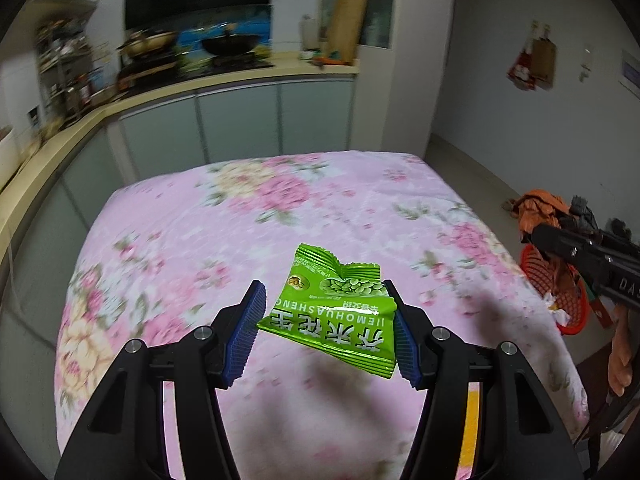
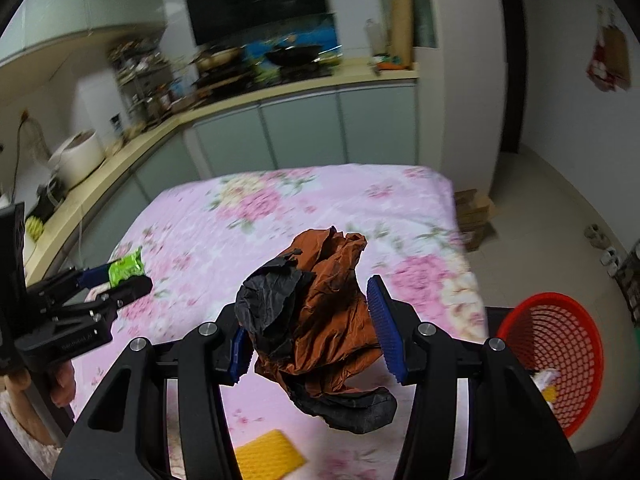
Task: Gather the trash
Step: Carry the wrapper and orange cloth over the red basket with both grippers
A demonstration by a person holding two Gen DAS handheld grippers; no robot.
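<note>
My left gripper (image 1: 326, 334) is shut on a green snack packet (image 1: 336, 308) and holds it above the pink floral tablecloth (image 1: 240, 216). The packet also shows in the right wrist view (image 2: 126, 268), held by the left gripper (image 2: 116, 276). My right gripper (image 2: 312, 332) is shut on a crumpled orange and black plastic bag (image 2: 316, 320), lifted above the cloth. The bag also shows in the left wrist view (image 1: 538, 208), at the tip of the right gripper. A red mesh basket (image 2: 560, 356) stands on the floor to the right of the table, with scraps inside.
A yellow sponge-like piece (image 2: 268, 456) lies on the cloth near the front edge. A kitchen counter (image 1: 224, 80) with pans runs behind and along the left. Cardboard boxes (image 2: 476, 208) sit on the floor beyond the table's right corner.
</note>
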